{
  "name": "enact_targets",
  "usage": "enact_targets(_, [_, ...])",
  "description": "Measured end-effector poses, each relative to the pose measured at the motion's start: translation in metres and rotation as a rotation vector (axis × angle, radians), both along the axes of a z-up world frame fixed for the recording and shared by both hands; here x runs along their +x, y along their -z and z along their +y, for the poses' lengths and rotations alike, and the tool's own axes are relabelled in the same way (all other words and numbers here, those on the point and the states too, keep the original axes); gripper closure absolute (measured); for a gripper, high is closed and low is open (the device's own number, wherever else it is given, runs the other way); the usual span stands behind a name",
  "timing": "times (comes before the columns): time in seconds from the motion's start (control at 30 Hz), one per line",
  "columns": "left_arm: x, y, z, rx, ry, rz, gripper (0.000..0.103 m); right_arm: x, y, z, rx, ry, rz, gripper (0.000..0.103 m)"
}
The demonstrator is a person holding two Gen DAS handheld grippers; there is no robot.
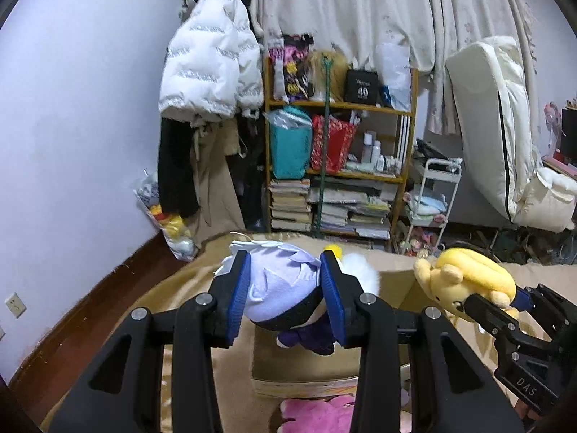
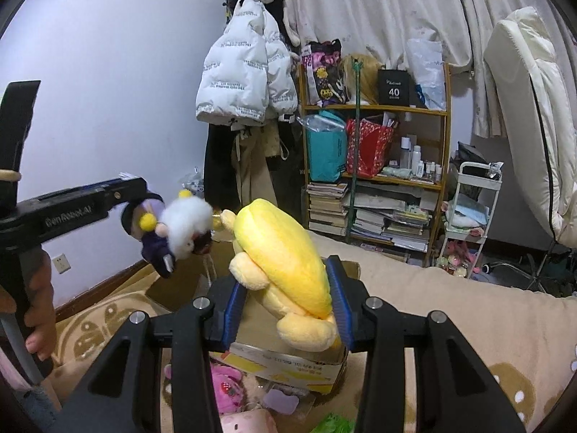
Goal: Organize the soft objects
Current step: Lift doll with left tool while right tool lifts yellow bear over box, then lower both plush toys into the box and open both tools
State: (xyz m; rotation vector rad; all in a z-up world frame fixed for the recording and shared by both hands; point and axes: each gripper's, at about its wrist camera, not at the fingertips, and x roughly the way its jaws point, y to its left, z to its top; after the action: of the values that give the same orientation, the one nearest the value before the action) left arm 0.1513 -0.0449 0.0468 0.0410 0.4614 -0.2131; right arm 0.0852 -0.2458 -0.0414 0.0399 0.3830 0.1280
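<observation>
Fuzzy rounded yellow plush (image 2: 285,263)

Cluttered bedroom: coats (image 1: 212,68), bookshelf (image 1: 339,166).

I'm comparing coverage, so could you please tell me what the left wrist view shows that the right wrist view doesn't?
Only the left wrist view shows the lavender-haired doll's hair between the left gripper's jaws. Only the right wrist view shows the hand on that gripper's handle and the doll's white fluffy back. Both show the yellow plush in the right gripper, the cardboard box and the bookshelf.
</observation>
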Motion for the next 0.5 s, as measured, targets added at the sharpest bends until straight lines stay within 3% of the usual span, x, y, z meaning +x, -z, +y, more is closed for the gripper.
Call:
enact_targets(0.1, [0.010,0.020,-0.004,-0.016,0.021,0.042,0.065,0.009,0.009,-0.001,0.001,-0.003,0.017,0.058])
enact_targets(0.27, [0.023,0.056,-0.008,0.020,0.017,0.127,0.064,0.024,0.028,-0.002,-0.007,-0.016,0.067,0.057])
enact_targets(0.5, [0.021,0.075,0.000,-0.007,0.022,0.160,0.062,0.034,0.047,-0.001,0.011,-0.034,0.142,0.055])
